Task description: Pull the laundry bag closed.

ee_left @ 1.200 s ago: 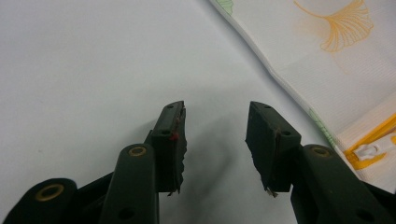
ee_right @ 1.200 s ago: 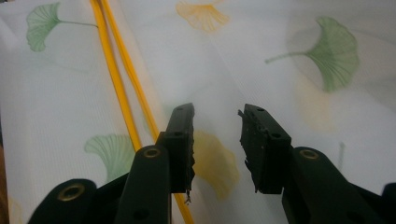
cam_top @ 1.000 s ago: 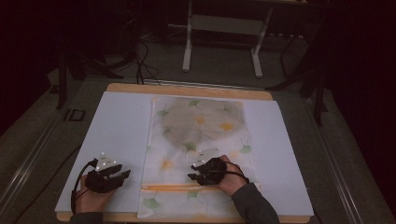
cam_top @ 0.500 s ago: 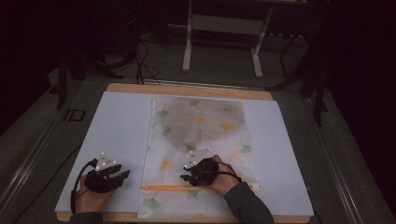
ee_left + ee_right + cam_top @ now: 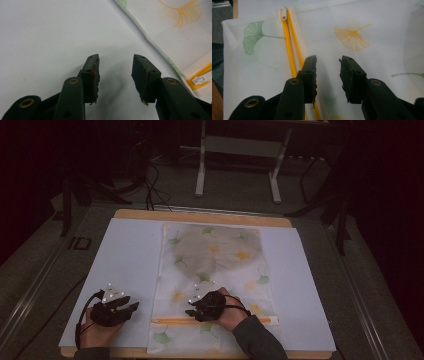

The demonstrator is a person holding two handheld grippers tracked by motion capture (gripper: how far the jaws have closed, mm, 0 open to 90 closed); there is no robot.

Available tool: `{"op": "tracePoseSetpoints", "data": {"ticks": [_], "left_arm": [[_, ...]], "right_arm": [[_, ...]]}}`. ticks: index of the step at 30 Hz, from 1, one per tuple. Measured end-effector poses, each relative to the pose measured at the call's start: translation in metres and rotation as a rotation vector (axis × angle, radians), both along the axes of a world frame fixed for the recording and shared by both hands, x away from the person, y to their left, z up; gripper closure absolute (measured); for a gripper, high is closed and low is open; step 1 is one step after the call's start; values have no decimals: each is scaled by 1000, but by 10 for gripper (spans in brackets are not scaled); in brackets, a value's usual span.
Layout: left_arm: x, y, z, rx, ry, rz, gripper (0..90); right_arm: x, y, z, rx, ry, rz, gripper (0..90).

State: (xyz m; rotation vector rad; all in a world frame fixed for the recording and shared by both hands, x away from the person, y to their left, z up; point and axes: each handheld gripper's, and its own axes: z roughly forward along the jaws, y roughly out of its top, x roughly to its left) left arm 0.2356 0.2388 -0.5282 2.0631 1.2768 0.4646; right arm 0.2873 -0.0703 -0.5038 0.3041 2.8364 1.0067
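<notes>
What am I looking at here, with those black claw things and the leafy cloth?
A person holds a hand tool with two black fingers in each hand. The wide picture looks down from above; each close-up comes from a camera riding on one tool. On the table's white sheet lies a mesh bag printed with ginkgo leaves, with a yellow zipper. The left gripper hangs over bare sheet beside the bag; the right gripper hovers over the bag near the zipper. Both are open, and nothing is held.

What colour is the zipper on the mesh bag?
Orange-yellow zipper, with a white pull; the right gripper view shows it best.
</notes>
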Motion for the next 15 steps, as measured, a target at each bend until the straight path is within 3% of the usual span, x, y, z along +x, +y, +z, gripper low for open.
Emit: {"op": "tracePoseSetpoints", "data": {"ticks": [15], "left_arm": [[0, 1, 0, -6, 2, 2, 575]], "right_arm": [[-6, 26, -2, -6, 0, 44, 689]]}}
